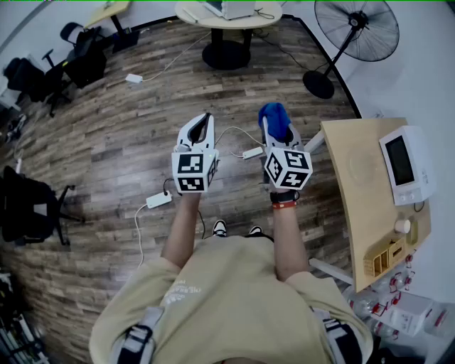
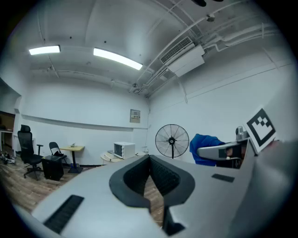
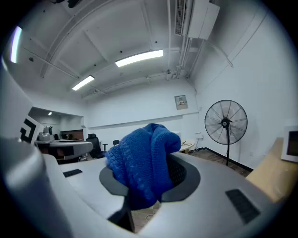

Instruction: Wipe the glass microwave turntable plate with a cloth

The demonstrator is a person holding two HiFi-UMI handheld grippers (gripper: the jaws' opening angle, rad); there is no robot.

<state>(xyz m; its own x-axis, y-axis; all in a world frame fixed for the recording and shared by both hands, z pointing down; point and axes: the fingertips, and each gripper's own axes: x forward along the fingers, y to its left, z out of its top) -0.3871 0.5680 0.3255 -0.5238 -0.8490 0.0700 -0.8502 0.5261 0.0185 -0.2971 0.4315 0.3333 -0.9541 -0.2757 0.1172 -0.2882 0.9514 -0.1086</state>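
Right tongs (image 1: 276, 134) were clamped on the blue cloth (image 3: 142, 160), bunched between the jaws, I judged, to leave a padded fold for wiping. Left tongs (image 2: 150, 160), just beside them, were closed on nothing. Wiping hadn't begun: the glass plate (image 1: 364, 167), only faintly visible, lay on the wooden table (image 1: 355, 220), well right of the right tongs.

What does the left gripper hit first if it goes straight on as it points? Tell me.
Nothing near: the left gripper points over bare wood floor. The first thing in its line looks to be the round table at the far side, beside the standing fan, though depth is hard to judge.
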